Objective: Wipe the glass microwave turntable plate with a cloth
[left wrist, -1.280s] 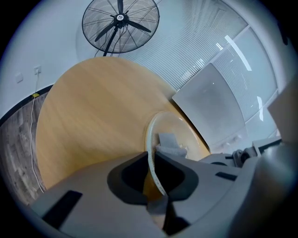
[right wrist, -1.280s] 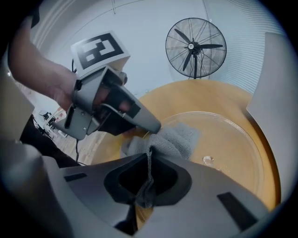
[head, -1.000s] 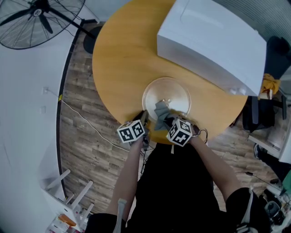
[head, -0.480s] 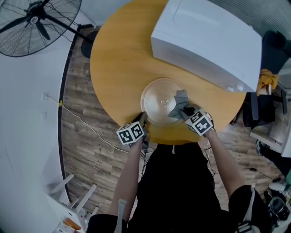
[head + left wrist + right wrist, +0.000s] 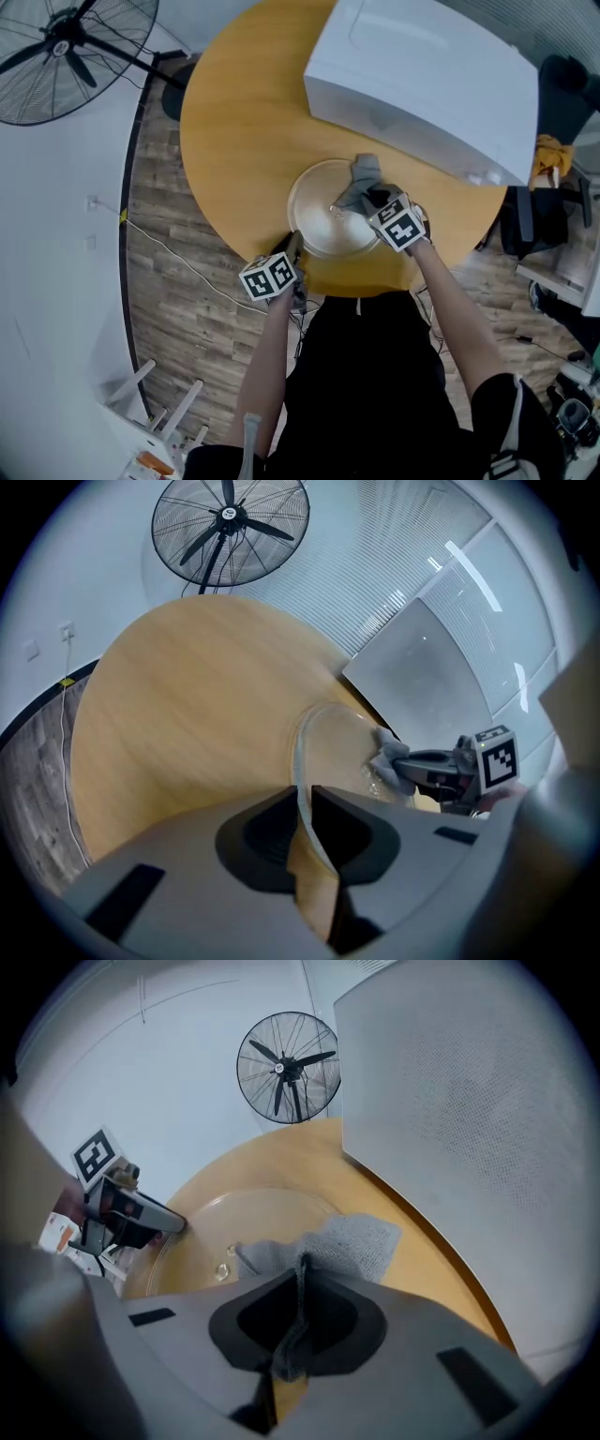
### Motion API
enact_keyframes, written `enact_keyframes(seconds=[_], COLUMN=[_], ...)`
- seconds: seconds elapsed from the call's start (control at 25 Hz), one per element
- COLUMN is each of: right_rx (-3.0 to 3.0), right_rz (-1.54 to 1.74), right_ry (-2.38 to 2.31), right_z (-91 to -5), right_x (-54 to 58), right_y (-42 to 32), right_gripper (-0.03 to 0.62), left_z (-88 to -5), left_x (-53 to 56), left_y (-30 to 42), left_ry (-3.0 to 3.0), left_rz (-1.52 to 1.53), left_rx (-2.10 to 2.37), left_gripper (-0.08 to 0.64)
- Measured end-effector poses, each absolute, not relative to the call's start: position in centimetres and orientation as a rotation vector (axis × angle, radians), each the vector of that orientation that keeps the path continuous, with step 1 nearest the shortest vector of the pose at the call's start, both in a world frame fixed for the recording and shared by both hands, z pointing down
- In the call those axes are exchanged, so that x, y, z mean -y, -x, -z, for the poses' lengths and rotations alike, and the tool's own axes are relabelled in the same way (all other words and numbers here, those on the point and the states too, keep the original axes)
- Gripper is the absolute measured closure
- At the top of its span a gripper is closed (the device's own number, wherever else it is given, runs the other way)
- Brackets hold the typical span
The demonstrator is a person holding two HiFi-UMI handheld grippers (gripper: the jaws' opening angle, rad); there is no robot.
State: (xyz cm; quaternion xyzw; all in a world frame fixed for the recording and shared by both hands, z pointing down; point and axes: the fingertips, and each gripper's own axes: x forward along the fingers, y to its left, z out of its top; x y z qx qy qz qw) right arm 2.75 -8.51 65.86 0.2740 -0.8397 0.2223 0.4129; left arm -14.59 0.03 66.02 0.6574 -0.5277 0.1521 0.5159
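Observation:
The clear glass turntable plate [image 5: 323, 225] lies on the round wooden table [image 5: 234, 122] near its front edge. My left gripper [image 5: 293, 248] is shut on the plate's near-left rim [image 5: 302, 789]. My right gripper [image 5: 372, 199] is shut on a grey cloth [image 5: 359, 183] that rests on the plate's far-right part, close to the microwave. In the right gripper view the cloth [image 5: 342, 1246] spreads over the plate's rim [image 5: 272, 1194] and onto the wood. The left gripper view shows the right gripper [image 5: 412, 771] with the cloth [image 5: 386, 754] on the plate.
A white microwave [image 5: 422, 84] stands at the table's far right, just behind the plate. A black standing fan [image 5: 66, 47] is on the floor at far left. A cable [image 5: 178, 258] runs over the wooden floor. A chair with bags [image 5: 548, 187] stands at right.
My right gripper has carried the cloth from the plate's near edge across to its far-right side, toward the microwave. The left gripper has kept its hold on the rim.

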Motion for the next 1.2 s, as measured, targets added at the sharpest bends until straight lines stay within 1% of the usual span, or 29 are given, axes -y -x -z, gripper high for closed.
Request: enact_keyframes(seconds=[0.36,0.52,0.72,1.0,1.2], right_rx=[2.147,2.175,2.197,2.206,2.205], right_rz=[-0.451,-0.4,-0.411,-0.426,-0.434], right_ry=[-0.626,-0.579,-0.504,-0.38,-0.297], right_z=[-65.7,-65.7,-65.7,-65.6,-65.8], right_x=[10.7,10.1,7.9,3.2,-0.3], right_y=[3.4,5.9,8.3,9.4,8.2], right_gripper=[0.568,0.568,0.568,0.566,0.566], left_z=[-66.1,-66.1,-66.1,-66.0,-66.1], left_x=[-0.1,0.0,0.0,0.0,-0.1], left_y=[14.6,14.6,14.6,14.7,14.7], left_ry=[-1.572,-1.572,-1.57,-1.569,-1.571], left_rz=[-0.362,-0.36,-0.358,-0.358,-0.369], left_rx=[1.263,1.264,1.265,1.261,1.258], left_gripper=[0.518,0.518,0.518,0.518,0.518])
